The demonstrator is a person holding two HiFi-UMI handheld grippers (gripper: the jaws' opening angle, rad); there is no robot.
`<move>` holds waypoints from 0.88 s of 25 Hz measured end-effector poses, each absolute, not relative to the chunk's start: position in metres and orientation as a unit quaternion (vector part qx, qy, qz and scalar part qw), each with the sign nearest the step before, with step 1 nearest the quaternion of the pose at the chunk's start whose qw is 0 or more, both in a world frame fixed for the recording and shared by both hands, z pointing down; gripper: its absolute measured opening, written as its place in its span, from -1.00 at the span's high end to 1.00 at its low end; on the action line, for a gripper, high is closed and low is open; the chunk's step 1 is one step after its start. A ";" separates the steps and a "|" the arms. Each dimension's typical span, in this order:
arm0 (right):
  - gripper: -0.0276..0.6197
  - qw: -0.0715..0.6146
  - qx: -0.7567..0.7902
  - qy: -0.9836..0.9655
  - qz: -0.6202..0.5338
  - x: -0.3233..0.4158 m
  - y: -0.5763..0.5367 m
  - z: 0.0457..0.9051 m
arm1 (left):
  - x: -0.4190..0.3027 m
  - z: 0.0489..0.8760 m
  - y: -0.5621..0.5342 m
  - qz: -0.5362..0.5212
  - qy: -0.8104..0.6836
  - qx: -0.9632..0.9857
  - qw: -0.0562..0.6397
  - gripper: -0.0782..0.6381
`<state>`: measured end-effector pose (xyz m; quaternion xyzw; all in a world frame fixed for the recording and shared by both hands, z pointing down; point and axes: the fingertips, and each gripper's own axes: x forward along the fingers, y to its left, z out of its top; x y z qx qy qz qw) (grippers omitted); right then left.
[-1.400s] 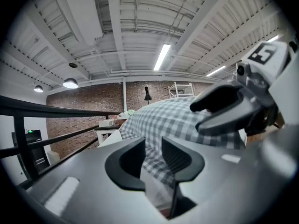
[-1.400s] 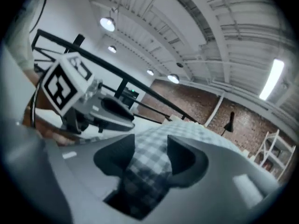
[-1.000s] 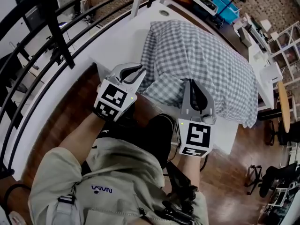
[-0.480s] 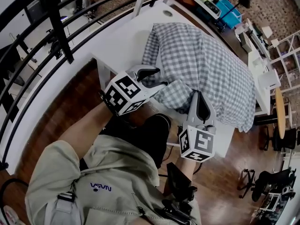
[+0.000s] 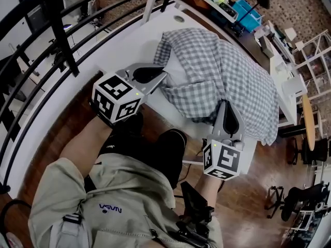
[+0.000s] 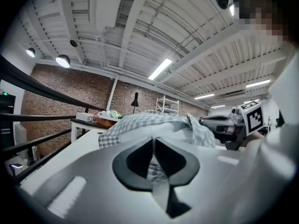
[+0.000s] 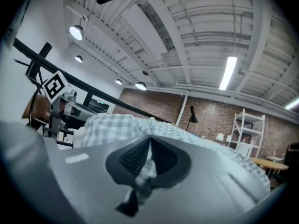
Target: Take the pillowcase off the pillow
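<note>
A pillow in a grey checked pillowcase (image 5: 232,71) lies on the white table (image 5: 134,40). At its near left end the case gapes, and the white pillow (image 5: 177,72) shows inside. My left gripper (image 5: 161,75) sits at that open corner; its jaws have just been closing and now pinch checked cloth. The left gripper view shows that cloth (image 6: 154,169) caught between the closed jaws of the left gripper (image 6: 153,141). My right gripper (image 5: 226,103) is shut on the case's near hem, with checked cloth (image 7: 145,169) bunched in the jaws of the right gripper (image 7: 149,141).
A black railing (image 5: 62,30) curves along the table's left side. Beyond the table stands a cluttered desk with a blue bin (image 5: 247,12), and white shelving (image 5: 310,45) is at the right. The person's legs and shoes (image 5: 170,143) are against the table's near edge.
The left gripper opened, shifted left and up, then closed on the case's corner. The case's mouth has spread and white pillow now shows. The right gripper slid right along the hem, still shut.
</note>
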<state>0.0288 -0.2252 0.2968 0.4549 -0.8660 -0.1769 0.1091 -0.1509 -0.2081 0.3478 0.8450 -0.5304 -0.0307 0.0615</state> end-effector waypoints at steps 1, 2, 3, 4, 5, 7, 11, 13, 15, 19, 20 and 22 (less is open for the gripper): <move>0.90 0.113 0.466 -0.857 -0.187 0.036 -0.229 0.294 | -0.154 0.345 -0.207 -0.036 -0.530 0.845 0.062 0.71; 0.90 0.120 0.479 -0.847 -0.196 0.045 -0.234 0.292 | -0.159 0.344 -0.206 -0.042 -0.531 0.844 0.064 0.71; 0.90 0.128 0.494 -0.836 -0.201 0.056 -0.240 0.293 | -0.163 0.344 -0.204 -0.048 -0.532 0.843 0.068 0.71; 0.90 0.138 0.508 -0.826 -0.203 0.068 -0.246 0.296 | -0.168 0.347 -0.202 -0.053 -0.533 0.841 0.075 0.71; 0.89 0.149 0.521 -0.816 -0.200 0.080 -0.252 0.302 | -0.171 0.352 -0.199 -0.058 -0.534 0.839 0.085 0.71; 0.89 0.169 0.538 -0.805 -0.183 0.101 -0.263 0.321 | -0.175 0.367 -0.193 -0.061 -0.534 0.837 0.104 0.71; 0.90 0.203 0.539 -0.800 -0.165 0.111 -0.266 0.362 | -0.169 0.400 -0.180 -0.053 -0.524 0.840 0.131 0.71; 0.90 0.208 0.538 -0.798 -0.173 0.108 -0.263 0.365 | -0.160 0.400 -0.175 -0.040 -0.510 0.852 0.108 0.68; 0.90 0.201 0.535 -0.803 -0.171 0.106 -0.262 0.362 | -0.157 0.378 -0.165 -0.051 -0.502 0.861 0.054 0.59; 0.90 0.188 0.527 -0.814 -0.155 0.107 -0.263 0.357 | -0.187 0.317 -0.168 -0.130 -0.547 0.827 -0.011 0.58; 0.90 0.189 0.526 -0.815 -0.154 0.106 -0.264 0.358 | -0.195 0.315 -0.182 -0.129 -0.556 0.821 0.001 0.57; 0.90 0.191 0.524 -0.816 -0.152 0.105 -0.263 0.359 | -0.197 0.327 -0.217 -0.123 -0.547 0.826 0.067 0.37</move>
